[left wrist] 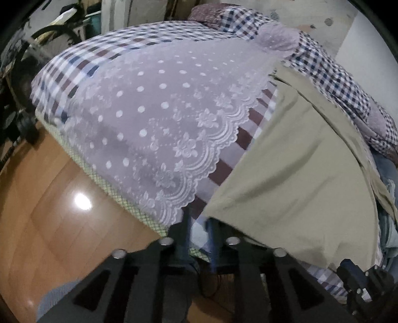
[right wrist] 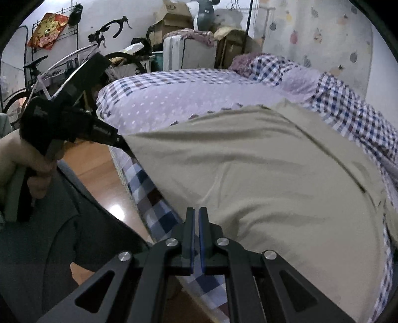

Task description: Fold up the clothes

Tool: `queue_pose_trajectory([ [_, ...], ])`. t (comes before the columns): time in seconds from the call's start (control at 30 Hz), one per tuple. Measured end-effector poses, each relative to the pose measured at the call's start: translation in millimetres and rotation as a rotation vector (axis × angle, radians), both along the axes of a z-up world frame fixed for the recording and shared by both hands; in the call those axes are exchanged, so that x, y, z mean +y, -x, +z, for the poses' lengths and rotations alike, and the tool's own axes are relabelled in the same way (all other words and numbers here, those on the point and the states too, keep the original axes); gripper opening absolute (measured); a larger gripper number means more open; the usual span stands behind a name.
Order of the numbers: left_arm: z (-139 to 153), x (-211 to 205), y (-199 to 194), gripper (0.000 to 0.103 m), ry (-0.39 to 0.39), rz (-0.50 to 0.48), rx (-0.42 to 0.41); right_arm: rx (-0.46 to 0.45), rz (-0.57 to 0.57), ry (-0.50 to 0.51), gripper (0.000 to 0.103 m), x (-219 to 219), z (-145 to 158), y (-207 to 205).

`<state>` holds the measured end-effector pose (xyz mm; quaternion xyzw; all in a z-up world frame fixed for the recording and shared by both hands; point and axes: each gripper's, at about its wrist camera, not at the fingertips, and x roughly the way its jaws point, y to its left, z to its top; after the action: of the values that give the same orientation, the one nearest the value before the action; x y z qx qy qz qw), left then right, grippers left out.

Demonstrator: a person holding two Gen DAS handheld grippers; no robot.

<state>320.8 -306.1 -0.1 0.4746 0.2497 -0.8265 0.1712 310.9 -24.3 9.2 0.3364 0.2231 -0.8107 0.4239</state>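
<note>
One beige garment (right wrist: 261,179) lies spread over the near part of the bed (right wrist: 159,99), its left corner pinched in our left gripper (right wrist: 124,145). Our right gripper (right wrist: 196,223) sits at the near hem with fingers all but together; whether cloth is between them we cannot tell. A weak pinch could drop the hem off the bed's edge to the floor (right wrist: 99,171). Room lies open on the lace cover (left wrist: 154,119); a checked quilt (right wrist: 348,111) crowds the far right

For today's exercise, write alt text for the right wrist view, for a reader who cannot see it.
A beige garment lies spread across a bed with a checked sheet, the left gripper at its near-left corner. The right gripper, jaws nearly closed, sits at the garment's near edge. A bicycle and boxes stand behind.
</note>
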Motion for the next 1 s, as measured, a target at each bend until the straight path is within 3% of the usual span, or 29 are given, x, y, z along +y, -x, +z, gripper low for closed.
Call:
queue_pose_trajectory([
  [0.17, 2, -5, -17, 0.043, -0.049, 0.049, 0.019, -0.035, -0.053, 0.027, 0.006, 8, 3, 13],
  [0.23, 6, -4, -25, 0.044, -0.045, 0.063, 0.025, -0.056, -0.09, 0.068, 0.013, 15, 6, 19],
  [0.33, 10, -4, -27, 0.044, -0.025, 0.104, 0.028, -0.085, -0.134, 0.132, 0.034, 27, 10, 28],
  [0.43, 14, -9, -29, 0.044, -0.028, 0.151, 0.047, -0.112, -0.171, 0.178, 0.034, 33, 10, 36],
  [0.77, 29, -6, -28, 0.045, -0.063, 0.142, 0.163, -0.127, -0.184, 0.059, 0.034, 16, -36, 44],
  [1.0, 49, 13, -13, 0.052, -0.03, 0.105, 0.241, -0.137, -0.059, -0.109, 0.032, 12, -42, 23],
])
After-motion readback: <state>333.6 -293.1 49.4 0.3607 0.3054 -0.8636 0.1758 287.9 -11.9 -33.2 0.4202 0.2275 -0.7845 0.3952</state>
